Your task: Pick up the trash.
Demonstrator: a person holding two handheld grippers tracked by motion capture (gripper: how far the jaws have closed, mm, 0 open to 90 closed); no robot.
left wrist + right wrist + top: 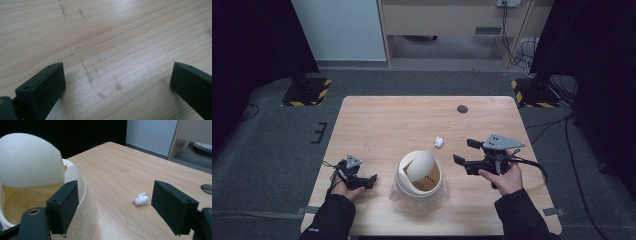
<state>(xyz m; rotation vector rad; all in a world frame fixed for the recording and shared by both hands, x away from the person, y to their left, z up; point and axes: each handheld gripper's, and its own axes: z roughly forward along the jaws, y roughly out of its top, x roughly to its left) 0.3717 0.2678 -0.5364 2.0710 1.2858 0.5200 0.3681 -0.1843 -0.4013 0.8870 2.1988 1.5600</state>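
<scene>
A cream bin [419,178] with a tilted swing lid [421,165] and a clear liner stands at the table's front middle; in the right gripper view the bin [77,180] rises at left. A small crumpled white paper ball [438,142] [141,199] lies on the wood just behind the bin, to its right. My right gripper [464,152] [115,205] is held open above the table to the right of the bin, with the paper ahead between its jaws. My left gripper [373,180] [117,82] rests low to the left of the bin, open over bare wood.
The wooden table [387,120] has a round dark grommet [462,109] near its far edge. Grey carpet surrounds it, with stand bases marked in yellow and black [307,92] at both far corners and cables [557,125] on the right.
</scene>
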